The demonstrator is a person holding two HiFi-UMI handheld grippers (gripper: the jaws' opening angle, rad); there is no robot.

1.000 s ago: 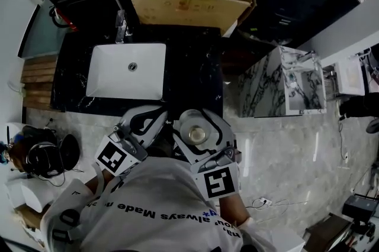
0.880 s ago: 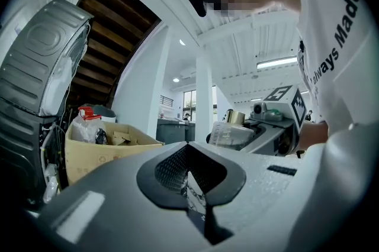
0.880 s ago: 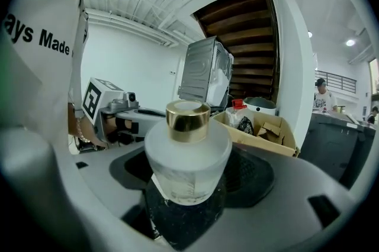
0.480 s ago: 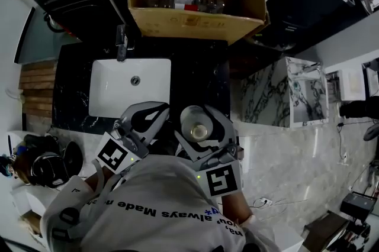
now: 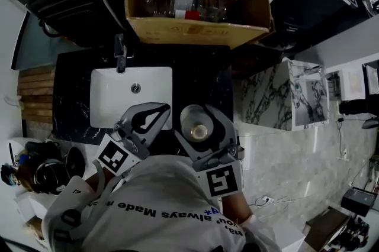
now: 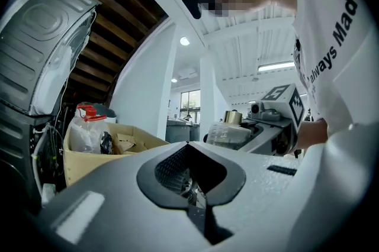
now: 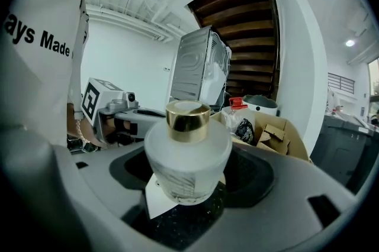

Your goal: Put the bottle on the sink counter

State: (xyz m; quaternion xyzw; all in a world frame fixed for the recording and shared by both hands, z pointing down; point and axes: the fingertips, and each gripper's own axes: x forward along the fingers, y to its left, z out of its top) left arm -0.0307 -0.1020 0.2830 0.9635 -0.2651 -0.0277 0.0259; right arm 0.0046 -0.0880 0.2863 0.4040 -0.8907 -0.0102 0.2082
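A squat frosted-glass bottle [image 7: 188, 162] with a gold cap sits between the jaws of my right gripper [image 7: 189, 147], which is shut on it. In the head view the bottle [image 5: 195, 129] hangs over the front edge of the black sink counter [image 5: 195, 79], just right of the white basin [image 5: 112, 91]. My left gripper [image 5: 155, 116] is beside it to the left, over the basin's front rim. Its jaws meet at the tips with nothing held. The left gripper view shows those shut jaws [image 6: 188, 147] and the held bottle [image 6: 228, 132] to their right.
An open cardboard box [image 5: 177, 29] with plastic bottles and bags stands behind the counter. A dark faucet [image 5: 120, 47] stands at the basin's back. A marble-patterned block [image 5: 278, 97] is on the right, dark gear [image 5: 47, 168] lies on the floor at the left.
Both grippers have moved forward from above the pale floor to over the counter's front edge, the right one carrying the bottle. The sink and box now lie lower and closer in the head view.
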